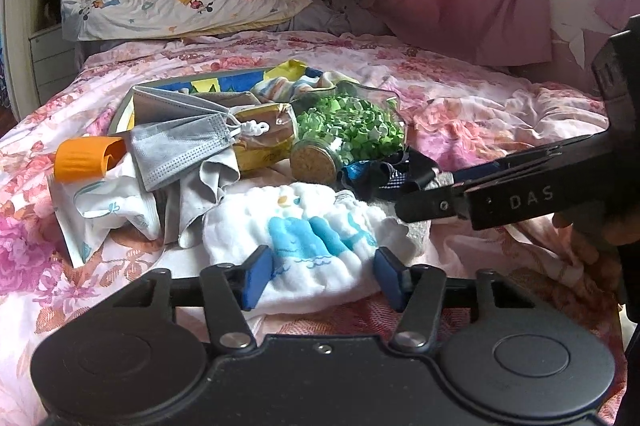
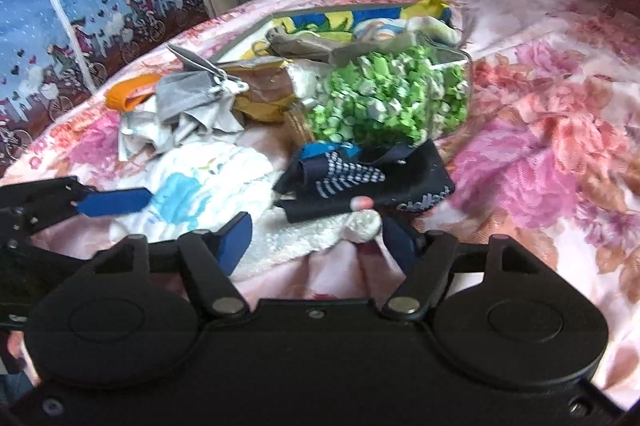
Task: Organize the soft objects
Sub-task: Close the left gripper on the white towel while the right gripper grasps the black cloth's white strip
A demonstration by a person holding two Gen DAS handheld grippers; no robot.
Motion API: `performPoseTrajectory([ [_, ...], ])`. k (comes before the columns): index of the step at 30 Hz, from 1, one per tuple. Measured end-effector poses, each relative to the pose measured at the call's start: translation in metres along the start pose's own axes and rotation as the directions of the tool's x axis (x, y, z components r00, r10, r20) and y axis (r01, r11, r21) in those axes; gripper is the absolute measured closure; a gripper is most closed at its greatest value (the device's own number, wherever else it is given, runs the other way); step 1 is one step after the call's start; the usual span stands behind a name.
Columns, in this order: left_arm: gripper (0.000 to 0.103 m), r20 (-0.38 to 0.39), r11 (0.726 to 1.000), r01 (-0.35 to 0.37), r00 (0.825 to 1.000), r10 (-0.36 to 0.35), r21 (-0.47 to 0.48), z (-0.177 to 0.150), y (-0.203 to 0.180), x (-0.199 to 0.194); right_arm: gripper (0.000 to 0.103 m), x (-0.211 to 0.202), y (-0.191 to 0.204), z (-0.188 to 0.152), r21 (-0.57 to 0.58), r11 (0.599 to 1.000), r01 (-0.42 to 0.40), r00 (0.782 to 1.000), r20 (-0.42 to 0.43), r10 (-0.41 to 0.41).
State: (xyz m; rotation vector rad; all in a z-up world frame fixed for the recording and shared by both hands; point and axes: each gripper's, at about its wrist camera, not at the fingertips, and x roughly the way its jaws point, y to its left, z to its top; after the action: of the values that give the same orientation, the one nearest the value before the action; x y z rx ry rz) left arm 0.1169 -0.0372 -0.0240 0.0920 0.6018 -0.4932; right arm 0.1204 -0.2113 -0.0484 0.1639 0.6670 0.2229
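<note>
Both grippers spread, left gripper (image 1: 320,276) straddling white cloth (image 1: 304,230) edge

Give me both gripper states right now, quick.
Left gripper: open, straddling the white cloth, gripping nothing.
Right gripper: open over the fluffy white item, holding nothing.

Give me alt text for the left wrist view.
The open left claw straddles a white cloth with a blue print on a floral bed. Behind lie a grey mask, a jar of green bits and dark socks.
</note>
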Motion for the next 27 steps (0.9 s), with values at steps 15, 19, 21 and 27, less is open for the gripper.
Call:
performPoseTrajectory([
  [15,0.064,-0.052,0.998,-0.02,0.998,0.017,-0.054,0.001,0.006,0.006,0.051,-0.014,-0.005,0.002,0.075,0.993,-0.09,0.992,0.094,0.083],
  [19,0.066,-0.053,0.998,-0.021,0.998,0.018,-0.053,0.001,0.005,0.006,0.053,-0.009,-0.004,-0.002,0.091,0.993,-0.075,0.995,0.072,0.068],
  [21,0.066,-0.052,0.998,-0.021,0.998,0.018,-0.053,0.001,0.005,0.006,0.053,-0.007,-0.008,-0.004,0.11,0.992,-0.064,0.997,0.048,0.059],
  [27,0.078,-0.057,0.999,-0.019,0.998,0.016,-0.045,0.0,0.005,0.006,0.054,-0.004,-0.011,-0.008,0.133,0.989,-0.068,0.998,0.008,0.068],
])
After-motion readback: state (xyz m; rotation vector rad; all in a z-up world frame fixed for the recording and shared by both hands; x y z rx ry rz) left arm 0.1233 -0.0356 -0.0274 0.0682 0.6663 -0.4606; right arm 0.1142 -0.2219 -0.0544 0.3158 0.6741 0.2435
